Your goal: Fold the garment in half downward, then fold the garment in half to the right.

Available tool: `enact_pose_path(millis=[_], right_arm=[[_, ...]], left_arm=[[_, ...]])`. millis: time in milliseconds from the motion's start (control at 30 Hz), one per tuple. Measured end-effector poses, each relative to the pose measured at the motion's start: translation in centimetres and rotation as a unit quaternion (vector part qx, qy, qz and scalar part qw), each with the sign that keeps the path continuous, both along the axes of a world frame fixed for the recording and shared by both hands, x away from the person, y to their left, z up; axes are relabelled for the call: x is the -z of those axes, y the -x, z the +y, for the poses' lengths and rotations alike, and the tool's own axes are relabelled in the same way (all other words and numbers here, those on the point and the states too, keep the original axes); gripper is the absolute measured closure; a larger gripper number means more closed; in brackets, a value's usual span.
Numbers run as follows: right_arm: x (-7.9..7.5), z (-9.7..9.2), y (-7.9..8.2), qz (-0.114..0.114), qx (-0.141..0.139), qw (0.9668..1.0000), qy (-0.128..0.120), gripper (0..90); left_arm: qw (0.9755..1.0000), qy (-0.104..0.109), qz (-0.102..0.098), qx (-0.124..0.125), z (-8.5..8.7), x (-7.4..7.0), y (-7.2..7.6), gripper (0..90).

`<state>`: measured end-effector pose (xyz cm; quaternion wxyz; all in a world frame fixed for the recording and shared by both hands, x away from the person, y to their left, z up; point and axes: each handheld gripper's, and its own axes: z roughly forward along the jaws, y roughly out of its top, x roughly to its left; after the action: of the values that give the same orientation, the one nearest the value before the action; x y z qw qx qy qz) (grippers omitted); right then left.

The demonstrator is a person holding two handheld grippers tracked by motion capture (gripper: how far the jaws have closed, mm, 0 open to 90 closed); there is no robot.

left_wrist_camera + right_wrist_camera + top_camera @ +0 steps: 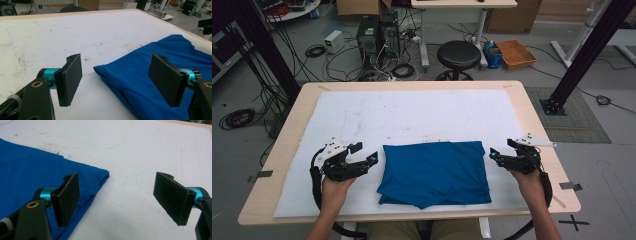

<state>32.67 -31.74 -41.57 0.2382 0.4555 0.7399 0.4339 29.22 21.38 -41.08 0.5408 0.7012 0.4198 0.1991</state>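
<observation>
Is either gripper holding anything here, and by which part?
Nothing is held. The left gripper and right gripper both stand open beside the folded blue cloth, one at each far corner, with no fabric between the jaws.

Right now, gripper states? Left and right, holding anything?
Left gripper: open, holding nothing, jaws spread at the left corner of the folded blue cloth.
Right gripper: open, holding nothing, jaws spread at the cloth's right corner.

Black stool (458,55) and cables (317,50) on grey floor (607,165).
</observation>
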Motion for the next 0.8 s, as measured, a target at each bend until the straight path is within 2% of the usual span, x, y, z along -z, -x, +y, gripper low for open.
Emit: enact_pose_path(millis=[133,400,600,767,800], right_arm=[[-0.2,-0.5,0.3,-0.008,0.008,0.9999,-0.006,21.1],[-0.1,-1.1,0.7,-0.011,0.014,0.9998,-0.011,21.1],[-0.3,-1.1,0.8,-0.013,0.017,0.9997,-0.013,21.1],[-0.2,-0.9,0.7,-0.011,0.018,0.9997,-0.013,21.0],[-0.1,-0.9,0.8,-0.012,0.016,0.9997,-0.012,21.1]], left_arm=[[1.0000,-0.004,0.003,-0.003,0.1,0.1,0.1,26.9],[0.9998,-0.014,0.008,-0.009,0.1,0.3,0.2,26.9],[0.9998,-0.015,0.011,-0.001,-0.1,0.3,0.4,26.9],[0.9996,-0.017,0.021,0.006,-0.3,0.5,0.3,26.9],[0.9993,-0.022,0.028,0.010,-0.6,0.7,0.3,26.9]])
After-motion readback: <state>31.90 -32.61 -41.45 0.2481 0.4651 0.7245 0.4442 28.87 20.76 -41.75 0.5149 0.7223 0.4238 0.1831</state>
